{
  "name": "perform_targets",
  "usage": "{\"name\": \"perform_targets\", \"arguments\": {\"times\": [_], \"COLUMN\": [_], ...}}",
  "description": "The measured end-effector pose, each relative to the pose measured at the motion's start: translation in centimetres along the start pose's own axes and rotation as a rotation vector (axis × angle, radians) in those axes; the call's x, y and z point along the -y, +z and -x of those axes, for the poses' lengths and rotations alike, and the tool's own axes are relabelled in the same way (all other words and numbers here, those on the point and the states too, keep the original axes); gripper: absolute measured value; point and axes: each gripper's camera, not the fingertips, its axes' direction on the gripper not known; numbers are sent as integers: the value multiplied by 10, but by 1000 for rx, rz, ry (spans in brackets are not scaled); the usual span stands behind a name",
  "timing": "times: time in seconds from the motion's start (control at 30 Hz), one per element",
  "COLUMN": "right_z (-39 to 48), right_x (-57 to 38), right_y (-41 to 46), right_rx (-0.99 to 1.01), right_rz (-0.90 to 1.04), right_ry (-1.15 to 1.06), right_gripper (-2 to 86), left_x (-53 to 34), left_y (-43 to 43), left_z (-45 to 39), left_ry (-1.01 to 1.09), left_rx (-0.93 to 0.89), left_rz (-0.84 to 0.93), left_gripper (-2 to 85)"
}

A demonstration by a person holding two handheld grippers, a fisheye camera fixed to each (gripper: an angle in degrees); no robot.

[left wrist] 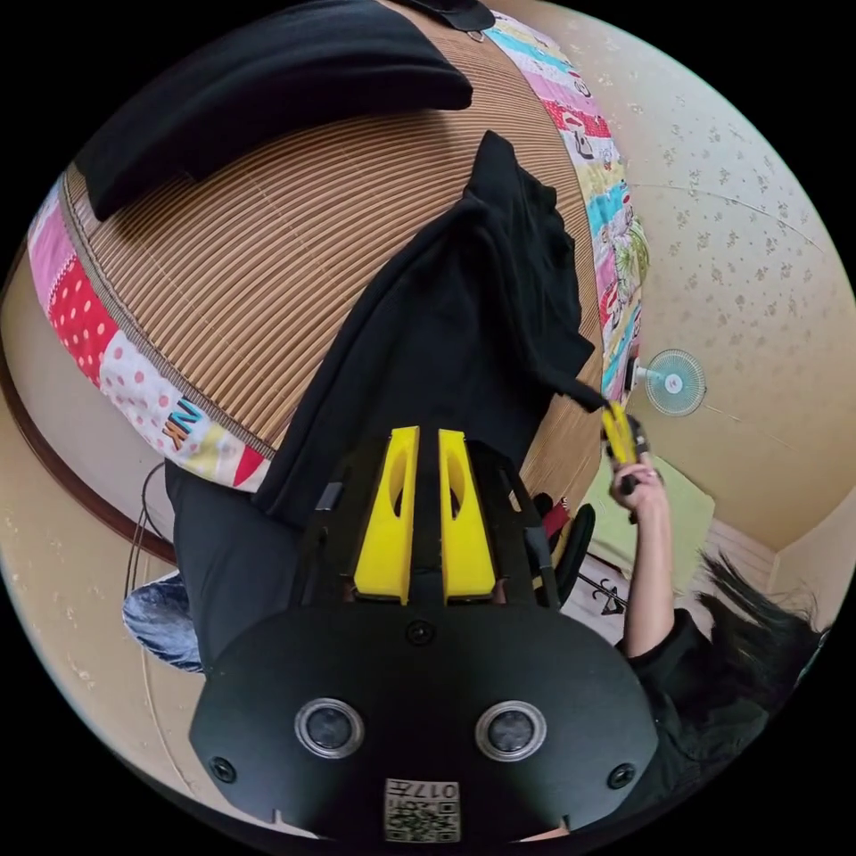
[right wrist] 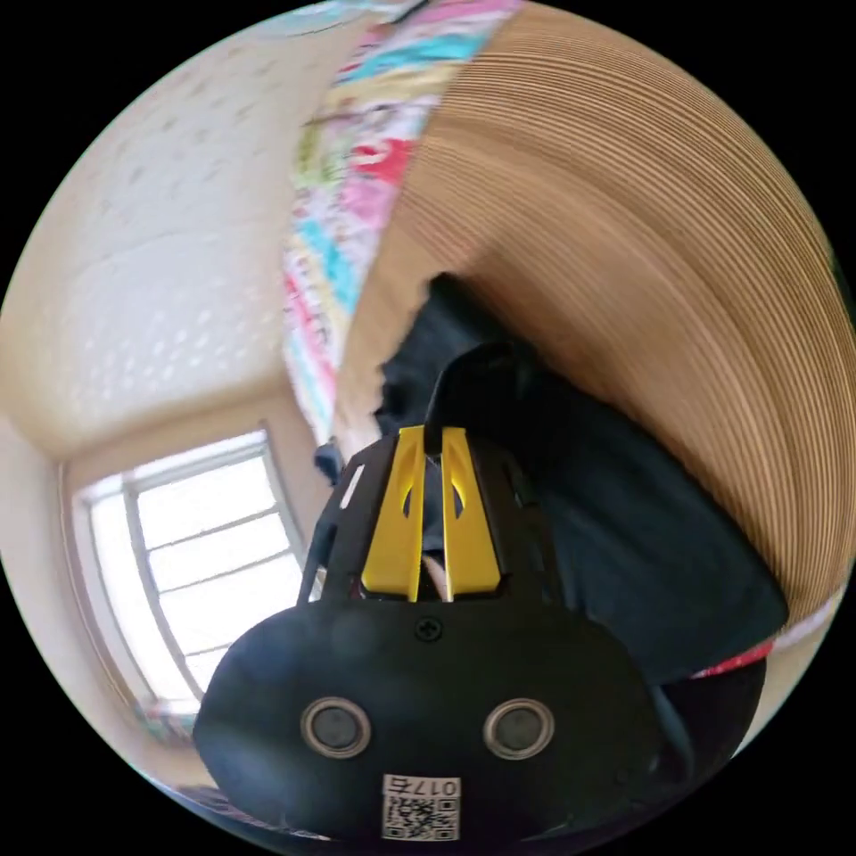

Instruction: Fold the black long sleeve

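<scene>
left tool (left wrist: pixel 427 437) pinching black long sleeve (left wrist: pixel 446 339), right tool (right wrist: pixel 433 437) likewise

left gripper (left wrist: pixel 426 437) fingers nearly together, pinching black cloth; right gripper (right wrist: pixel 432 435) likewise, arm raised

Bare bamboo mat (left wrist: pixel 267 267) lies open between the black shirt (left wrist: pixel 446 339) and a folded dark garment (left wrist: pixel 267 80) at the bed's far side. The shirt stretches across the mat's near edge. Beside the bed, a fan (left wrist: pixel 675 382) stands near the wall.
</scene>
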Motion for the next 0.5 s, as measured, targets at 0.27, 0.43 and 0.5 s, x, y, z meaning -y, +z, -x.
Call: {"name": "perform_targets", "arguments": {"times": [0.27, 0.43, 0.5], "right_z": [112, -15, -46], "right_x": [8, 42, 34], "right_y": [4, 28, 26], "right_rx": [-14, -300, -367], "right_rz": [-13, 115, 194], "right_ry": [-269, -20, 32], "right_gripper": [36, 44, 46], "left_x": [-8, -10, -10], "left_y": [-4, -3, -6], "left_z": [-2, -1, 1], "left_ry": [12, 28, 24], "left_rx": [-85, -16, 19], "left_rz": [-42, -17, -26], "left_gripper": [64, 65, 66]}}
